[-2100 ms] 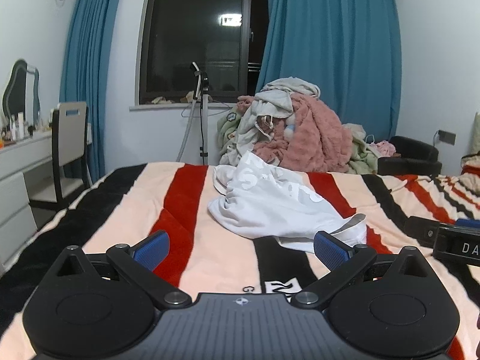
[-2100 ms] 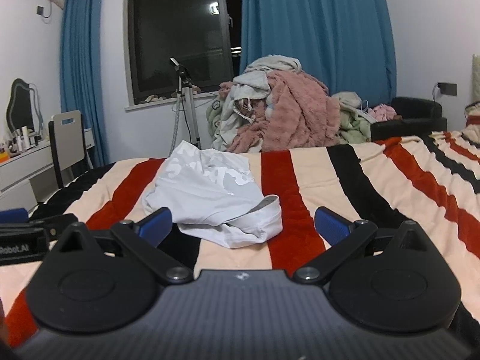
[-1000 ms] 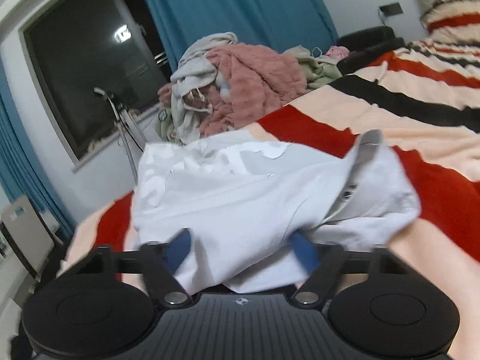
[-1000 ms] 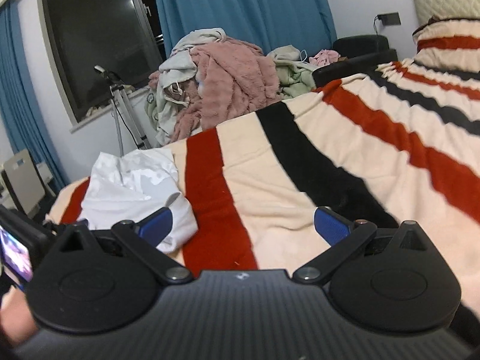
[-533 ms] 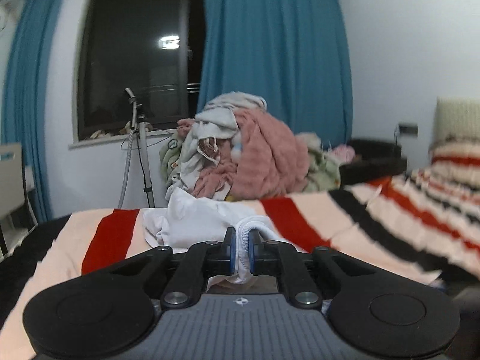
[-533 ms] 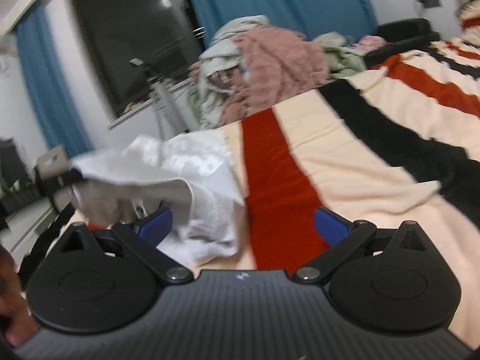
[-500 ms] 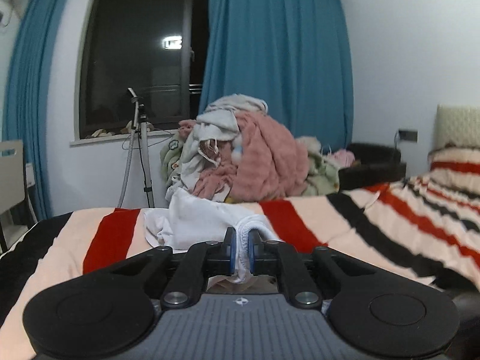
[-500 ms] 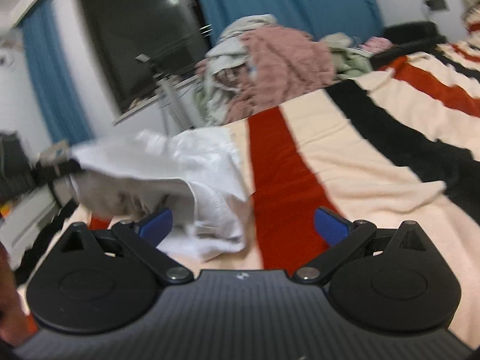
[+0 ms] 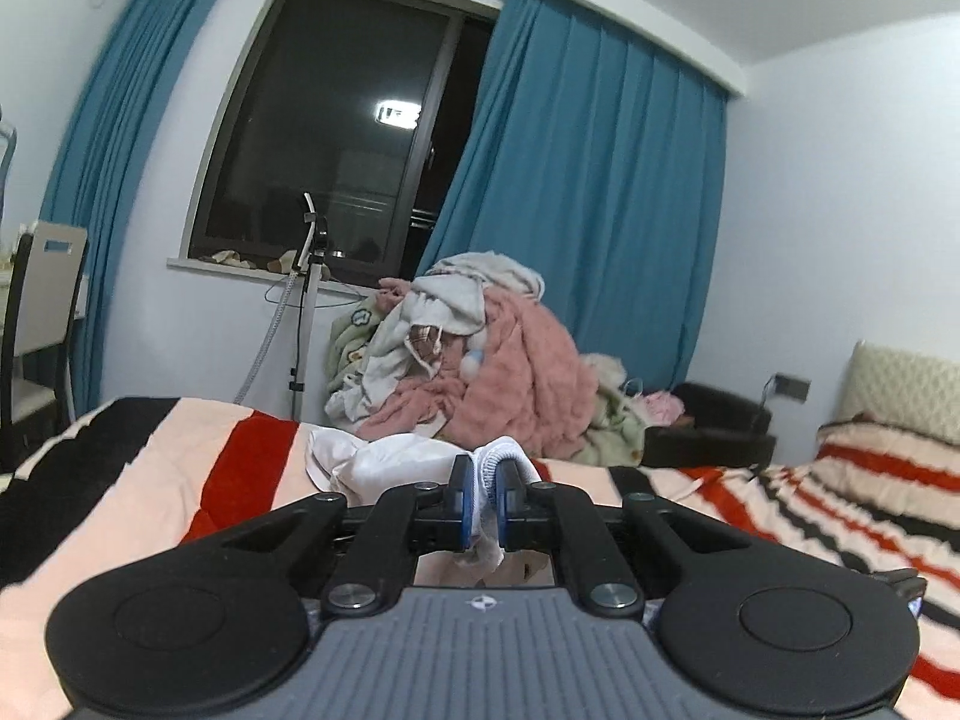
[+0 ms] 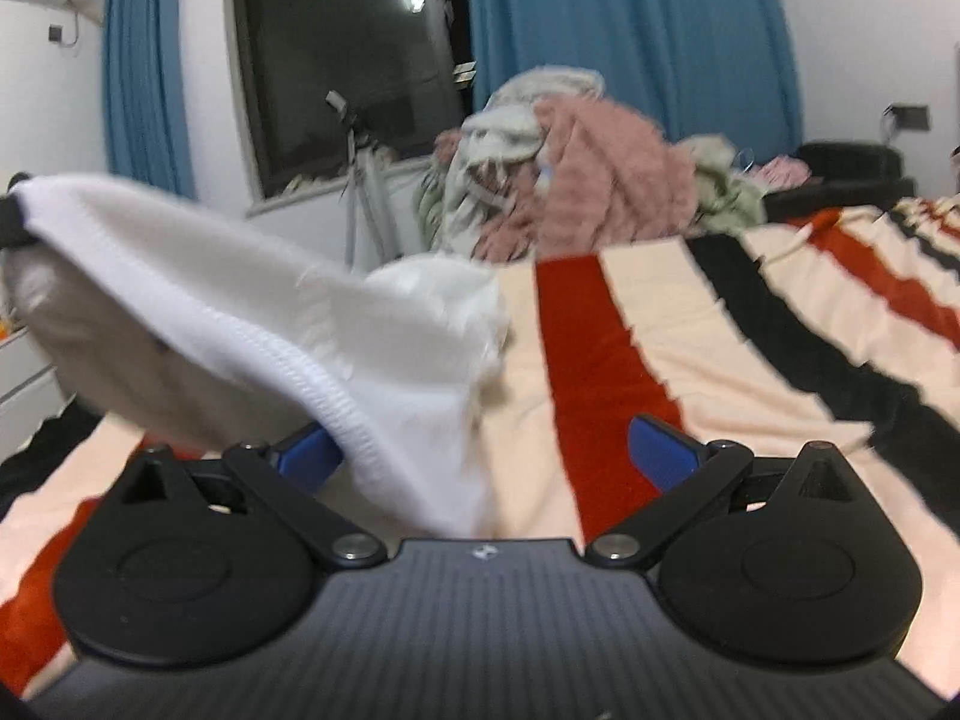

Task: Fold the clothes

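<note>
At the far left of the right wrist view, the left gripper point(image 10: 9, 222) shows only as a dark edge, pinching the ribbed hem of the white garment point(image 10: 252, 324) and holding it up off the bed. From there the cloth stretches down and to the right as 1 taut band, passing just in front of the right gripper's left blue pad and dropping behind the black body; the far end of the garment lies bunched on the striped blanket point(image 10: 678, 330). The right gripper point(image 10: 486, 456) has its jaws spread wide, with the hem hanging between them; the frame is blurred, so whether the cloth touches the left pad is hard to say, but neither pad presses on it.

In the left wrist view, a chair point(image 9: 42, 312) stands at the left edge, then a dark window point(image 9: 336, 132) between blue curtains point(image 9: 588, 210), with a tripod stand point(image 9: 306, 312) under the sill. In the middle the left gripper's 2 blue pads point(image 9: 459, 501) are clamped narrowly on a white ribbed fold of the garment, whose remainder lies crumpled just beyond them on the blanket. Behind it rises a pile of pink and pale laundry point(image 9: 480, 360). Further right sit a black seat point(image 9: 714, 426) and a cream headboard point(image 9: 900, 390).
</note>
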A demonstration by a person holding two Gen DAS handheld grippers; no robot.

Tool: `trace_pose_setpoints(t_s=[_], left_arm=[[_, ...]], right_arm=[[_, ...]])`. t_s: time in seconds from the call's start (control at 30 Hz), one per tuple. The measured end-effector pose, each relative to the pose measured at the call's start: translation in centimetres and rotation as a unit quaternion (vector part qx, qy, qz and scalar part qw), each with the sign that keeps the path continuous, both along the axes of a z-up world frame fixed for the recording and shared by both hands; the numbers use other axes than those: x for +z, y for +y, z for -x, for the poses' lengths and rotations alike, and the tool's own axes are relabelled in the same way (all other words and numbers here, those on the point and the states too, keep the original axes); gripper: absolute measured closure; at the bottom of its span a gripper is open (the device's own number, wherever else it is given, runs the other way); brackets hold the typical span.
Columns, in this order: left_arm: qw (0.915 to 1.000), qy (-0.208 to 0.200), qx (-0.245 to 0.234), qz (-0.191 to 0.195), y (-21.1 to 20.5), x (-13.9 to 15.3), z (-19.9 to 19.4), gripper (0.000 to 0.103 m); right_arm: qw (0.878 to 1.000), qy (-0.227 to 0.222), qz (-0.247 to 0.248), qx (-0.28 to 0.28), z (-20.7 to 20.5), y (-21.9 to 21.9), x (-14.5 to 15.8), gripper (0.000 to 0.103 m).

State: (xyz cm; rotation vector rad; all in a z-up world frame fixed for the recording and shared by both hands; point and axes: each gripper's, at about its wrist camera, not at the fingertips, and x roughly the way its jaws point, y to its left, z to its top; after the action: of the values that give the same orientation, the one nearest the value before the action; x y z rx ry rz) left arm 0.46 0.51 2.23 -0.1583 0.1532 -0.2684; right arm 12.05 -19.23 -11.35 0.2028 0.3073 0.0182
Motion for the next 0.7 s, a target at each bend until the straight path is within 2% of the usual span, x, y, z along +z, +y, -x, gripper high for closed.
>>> trace_pose_setpoints(t_s=[0.07,0.17,0.23,0.3,0.37,0.43,0.5,0.6,0.7], left_arm=[[0.9999,0.003,-0.001,0.011,0.7,-0.1,1.4,0.096],[0.9995,0.017,-0.002,0.027,1.7,-0.2,2.3,0.096],[0.9993,0.02,-0.005,0.032,2.1,-0.4,2.5,0.095],[0.9997,0.012,-0.002,0.019,1.9,-0.5,2.5,0.095],[0.9999,0.01,0.001,0.006,1.3,-0.6,2.3,0.095],[0.9999,0.013,0.004,-0.004,0.9,-0.8,2.3,0.095],[0.9998,0.018,0.003,-0.01,0.4,-0.8,1.8,0.095],[0.9996,0.024,-0.007,-0.016,-0.3,-0.9,1.3,0.095],[0.9992,0.023,-0.017,-0.029,-1.0,-1.1,1.3,0.095]], right_arm=[[1.0,-0.015,0.002,-0.001,1.2,0.4,1.1,0.0],[0.998,-0.015,0.017,0.05,2.2,1.7,1.9,0.0],[0.995,-0.01,0.04,0.088,3.0,3.2,1.7,0.0],[0.992,-0.006,0.077,0.095,3.3,4.8,1.3,0.0],[0.99,-0.017,0.122,0.066,3.3,5.6,1.0,0.0],[0.99,-0.02,0.136,0.014,3.2,4.9,1.1,0.0],[0.994,-0.017,0.108,-0.032,3.4,3.2,1.8,0.0],[0.995,-0.034,0.037,-0.082,4.9,-0.2,3.4,0.0],[0.995,-0.015,0.002,-0.095,5.6,-2.3,3.9,0.0]])
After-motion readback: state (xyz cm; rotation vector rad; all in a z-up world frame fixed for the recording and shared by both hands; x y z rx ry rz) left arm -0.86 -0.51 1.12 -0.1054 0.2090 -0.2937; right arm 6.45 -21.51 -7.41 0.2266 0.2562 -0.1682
